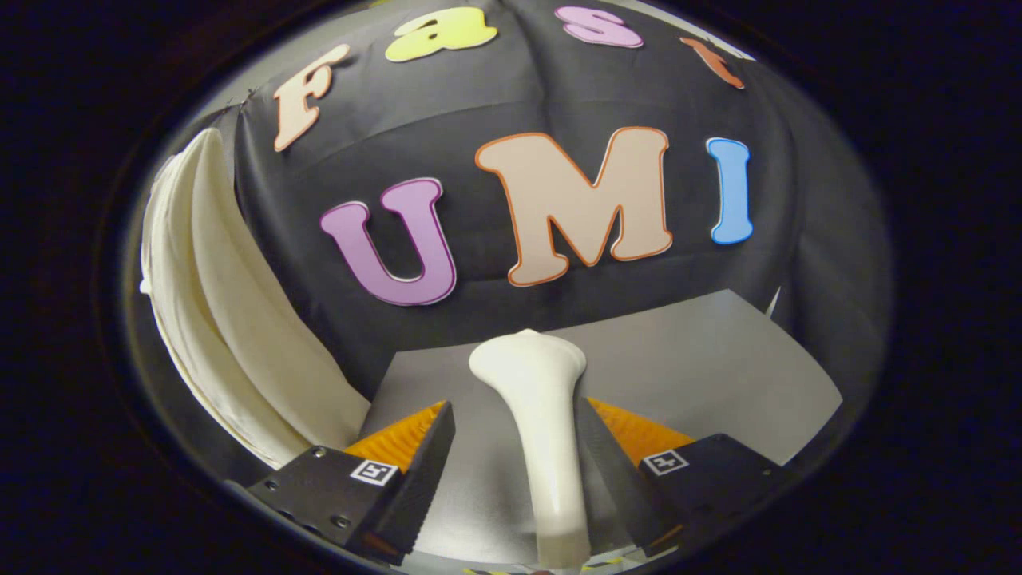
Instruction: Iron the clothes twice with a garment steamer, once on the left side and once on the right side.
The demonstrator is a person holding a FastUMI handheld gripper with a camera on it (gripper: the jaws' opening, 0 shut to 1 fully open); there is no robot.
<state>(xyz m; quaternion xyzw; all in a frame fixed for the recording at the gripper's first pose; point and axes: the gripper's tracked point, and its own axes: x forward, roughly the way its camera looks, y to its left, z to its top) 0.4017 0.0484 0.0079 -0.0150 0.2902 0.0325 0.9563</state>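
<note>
Black cloth wall (511,104) fills the back, creased, curving over the whole scene. Grey table (703,367) below it, back edge meets the cloth, right edge runs out to a corner at the far right; open bare surface to the right of the steamer, narrower bare strip to its left. White clothes (231,319) hang at the left against the cloth, long folded drape, lower end coming down near the table's left edge, just beyond the left finger. Garment steamer (543,431), white, lies on the table between the 2 fingers, handle toward the camera, wider head end pointing to the wall; no brand or writing readable on it. Gripper (519,487) fingers spread wide, left finger clearly apart from the handle, right finger close beside it, contact can't be told. 1 small square marker tag (374,472) on the left finger, 1 tag (665,461) on the right, pattern only, no text
</note>
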